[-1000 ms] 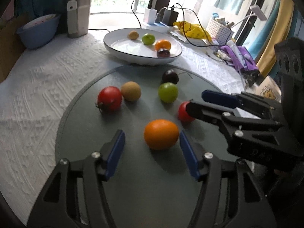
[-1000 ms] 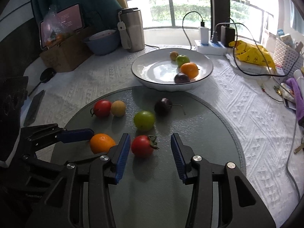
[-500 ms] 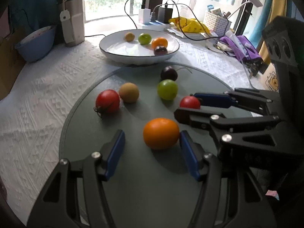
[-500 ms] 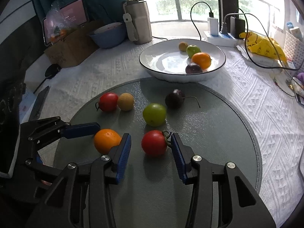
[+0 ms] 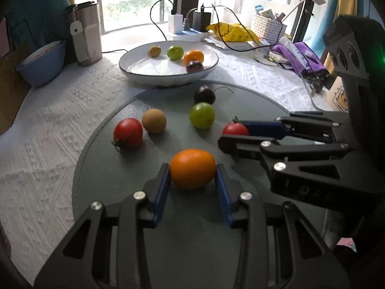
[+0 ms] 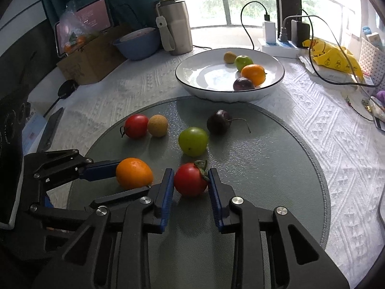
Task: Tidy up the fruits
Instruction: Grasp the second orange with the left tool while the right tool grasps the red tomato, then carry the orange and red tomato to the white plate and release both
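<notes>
Blue pads of the left claw (image 5: 192, 168) press both sides of an orange fruit (image 5: 192, 168) that rests on the round grey-green mat (image 5: 192, 228); its jaws are closing on it. Just to that claw's right, the right claw (image 6: 191, 180) has drawn narrow around a red tomato (image 6: 190, 179) with a green stem, both pads touching the tomato, which also sits on the mat. Farther along the mat lie 4 loose fruits: a second red tomato (image 6: 136, 125) touching a tan round fruit (image 6: 157, 125), a green fruit (image 6: 193, 141) near the middle, and a dark purple fruit (image 6: 218, 121) with a thin stalk. Beyond the mat, on the white textured cloth (image 6: 324, 132) covering the bench, a white bowl (image 6: 192, 82) with a dark rim holds 4 fruits: tan, green, orange and dark purple. A steel tumbler (image 6: 176, 26) and a blue bowl (image 6: 138, 44) stand behind.
</notes>
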Demonstrator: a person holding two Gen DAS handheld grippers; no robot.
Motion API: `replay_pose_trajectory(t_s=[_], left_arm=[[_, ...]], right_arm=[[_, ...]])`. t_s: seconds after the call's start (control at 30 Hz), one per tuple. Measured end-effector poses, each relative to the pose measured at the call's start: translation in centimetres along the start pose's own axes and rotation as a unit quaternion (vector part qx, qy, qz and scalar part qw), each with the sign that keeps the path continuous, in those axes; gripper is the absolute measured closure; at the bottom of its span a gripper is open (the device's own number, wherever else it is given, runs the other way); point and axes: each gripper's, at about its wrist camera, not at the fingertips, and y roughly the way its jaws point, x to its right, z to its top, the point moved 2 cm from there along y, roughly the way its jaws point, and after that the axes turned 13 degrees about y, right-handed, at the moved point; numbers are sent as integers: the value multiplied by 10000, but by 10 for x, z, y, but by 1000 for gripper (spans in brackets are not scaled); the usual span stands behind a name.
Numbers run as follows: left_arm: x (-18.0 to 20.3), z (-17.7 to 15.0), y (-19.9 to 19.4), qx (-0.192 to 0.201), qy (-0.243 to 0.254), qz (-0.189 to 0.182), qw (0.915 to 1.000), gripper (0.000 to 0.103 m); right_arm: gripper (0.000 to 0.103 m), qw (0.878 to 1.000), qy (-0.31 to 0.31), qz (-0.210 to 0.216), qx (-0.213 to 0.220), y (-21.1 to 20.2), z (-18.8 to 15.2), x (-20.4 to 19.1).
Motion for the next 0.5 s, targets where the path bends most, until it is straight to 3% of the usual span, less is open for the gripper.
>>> replay_pose_trajectory(t_s=[0.5], left_arm=[[-11,18,-20,309,18,225,9993,64]], right_arm=[[73,9994,-126,-102,297,-19,16,-1]])
